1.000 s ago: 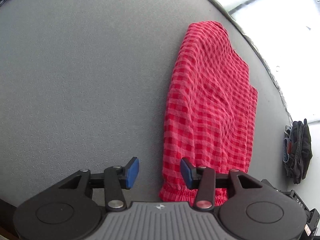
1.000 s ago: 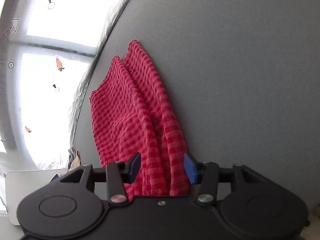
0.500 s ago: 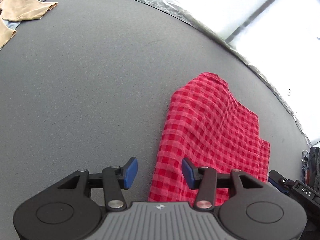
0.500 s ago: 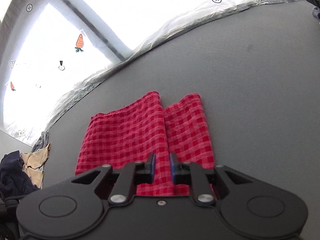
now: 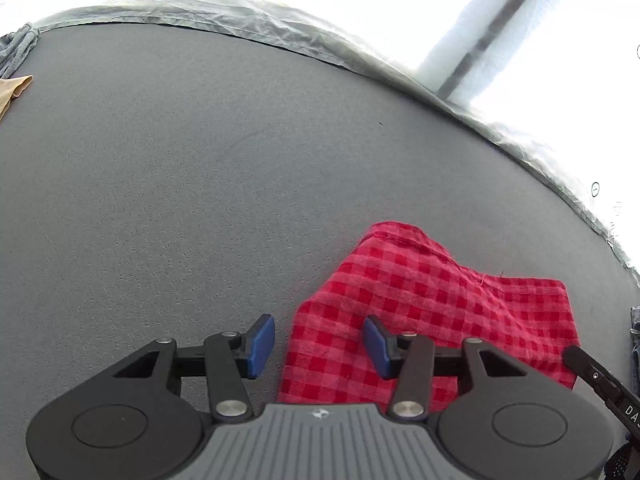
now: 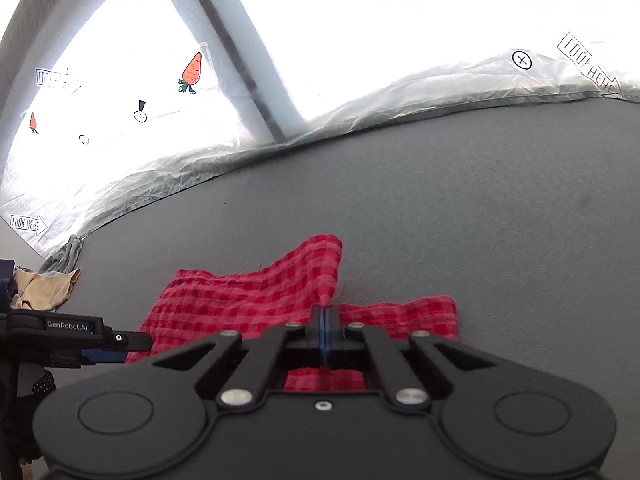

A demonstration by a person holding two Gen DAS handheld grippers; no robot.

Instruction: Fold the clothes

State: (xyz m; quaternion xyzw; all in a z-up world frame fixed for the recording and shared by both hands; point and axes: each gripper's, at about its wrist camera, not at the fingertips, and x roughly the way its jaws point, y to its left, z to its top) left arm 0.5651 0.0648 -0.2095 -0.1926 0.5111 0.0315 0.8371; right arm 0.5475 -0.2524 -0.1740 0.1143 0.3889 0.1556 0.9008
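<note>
A red checked garment [image 5: 432,312] lies folded on the grey table [image 5: 200,184]. My left gripper [image 5: 318,344] is open, its blue pads either side of the garment's near left edge, low over it. In the right wrist view my right gripper [image 6: 325,320] is shut on a fold of the red checked garment [image 6: 248,300], which rises in a peak just ahead of the pads. The left gripper's body [image 6: 72,340] shows at the left edge of that view.
A beige garment [image 6: 44,288] and a grey one [image 6: 64,254] lie at the table's far left end. A crinkled white printed sheet [image 6: 400,92] runs along the table's far edge. A dark garment pile edge [image 5: 634,340] shows at the right.
My right gripper closed on the garment's fold and lifted it into a peak. Both cameras have tilted down toward the table, and the garment now looks shorter.
</note>
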